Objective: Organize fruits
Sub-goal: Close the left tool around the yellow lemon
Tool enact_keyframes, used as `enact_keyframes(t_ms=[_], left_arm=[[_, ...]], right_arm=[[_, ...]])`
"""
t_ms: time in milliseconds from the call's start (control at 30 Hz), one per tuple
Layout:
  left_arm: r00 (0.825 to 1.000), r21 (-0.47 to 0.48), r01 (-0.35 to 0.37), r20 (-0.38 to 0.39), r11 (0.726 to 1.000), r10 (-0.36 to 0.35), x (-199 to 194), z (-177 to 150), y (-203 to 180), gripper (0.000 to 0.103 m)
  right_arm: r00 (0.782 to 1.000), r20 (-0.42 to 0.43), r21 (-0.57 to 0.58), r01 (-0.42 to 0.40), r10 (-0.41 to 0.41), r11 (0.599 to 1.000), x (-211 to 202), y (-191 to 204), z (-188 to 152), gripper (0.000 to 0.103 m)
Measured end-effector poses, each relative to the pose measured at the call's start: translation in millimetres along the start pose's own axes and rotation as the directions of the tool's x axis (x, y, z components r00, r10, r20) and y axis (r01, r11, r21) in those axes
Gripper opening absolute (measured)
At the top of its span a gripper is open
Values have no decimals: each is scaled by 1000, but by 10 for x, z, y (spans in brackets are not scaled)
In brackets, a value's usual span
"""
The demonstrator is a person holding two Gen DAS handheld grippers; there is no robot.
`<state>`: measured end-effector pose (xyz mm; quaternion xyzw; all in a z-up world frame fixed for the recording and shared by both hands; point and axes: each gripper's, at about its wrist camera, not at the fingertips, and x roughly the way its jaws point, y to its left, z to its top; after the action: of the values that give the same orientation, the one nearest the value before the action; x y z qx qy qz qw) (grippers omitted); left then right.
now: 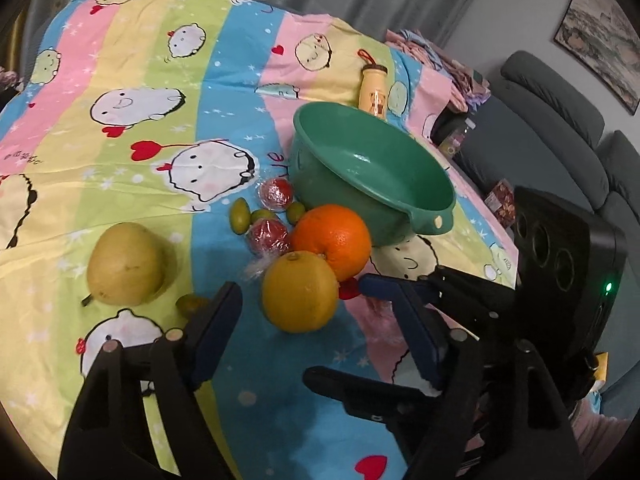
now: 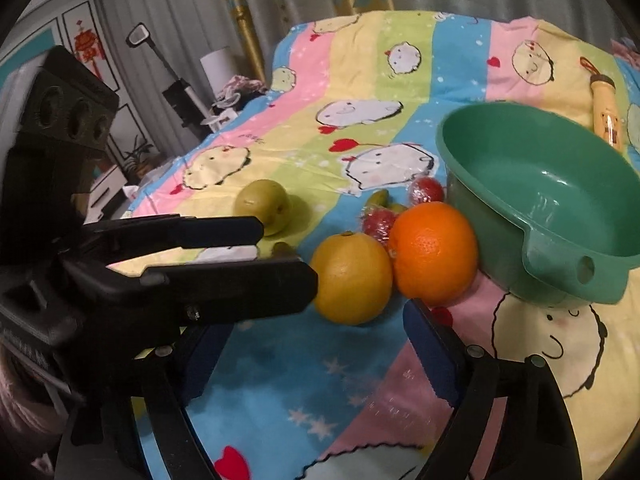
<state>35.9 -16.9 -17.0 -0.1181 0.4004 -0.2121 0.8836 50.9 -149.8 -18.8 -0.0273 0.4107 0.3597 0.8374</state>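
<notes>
We have both grippers hovering over the worktop's cartoon-print cloth [image 1: 224,92], and neither grasps anything. The left gripper [image 1: 308,292] is spread wide, its dark blue pads flanking the yellow citrus [image 1: 300,292], which lies directly ahead between the fingertips but not yet touched. The right gripper [image 2: 316,320] is likewise released, with that same yellow citrus [image 2: 351,278] and the orange [image 2: 434,253] just beyond its tips (in its view the left gripper crosses from the left, its tip just beside the citrus).

The fruits cluster beside the green basin [image 1: 372,176], which holds nothing yet. The orange [image 1: 331,236] touches the yellow citrus and sits against the basin's near wall. Behind them lie two film-wrapped red fruits [image 1: 270,236] and a few small green ones [image 1: 239,215]; the pear [image 1: 126,264] rests well apart to the left.

We judge the left gripper the better placed for the citrus: the fruit is round, so no axis matters, and the basin lies forward and to the right. The risk is nudging the orange as the pads come together.
</notes>
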Motion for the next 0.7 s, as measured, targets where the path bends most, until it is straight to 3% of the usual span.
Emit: enact_keyframes(t_ms=[133, 300, 400, 700], left_arm=[[999, -8, -6, -33, 1000, 6, 148, 11, 48, 65], [998, -35, -16, -54, 999, 14, 271, 27, 125, 63], [998, -51, -16, -68, 999, 12, 326, 26, 170, 55], [997, -75, -26, -75, 997, 20, 361, 37, 219, 51]], right_arm=[[999, -18, 23, -33, 33, 999, 76, -75, 23, 85], [998, -58, 4, -23, 23, 1000, 160, -62, 57, 75], [998, -63, 16, -29, 30, 999, 183, -86, 74, 71], [998, -49, 33, -39, 40, 999, 160, -134, 65, 66]])
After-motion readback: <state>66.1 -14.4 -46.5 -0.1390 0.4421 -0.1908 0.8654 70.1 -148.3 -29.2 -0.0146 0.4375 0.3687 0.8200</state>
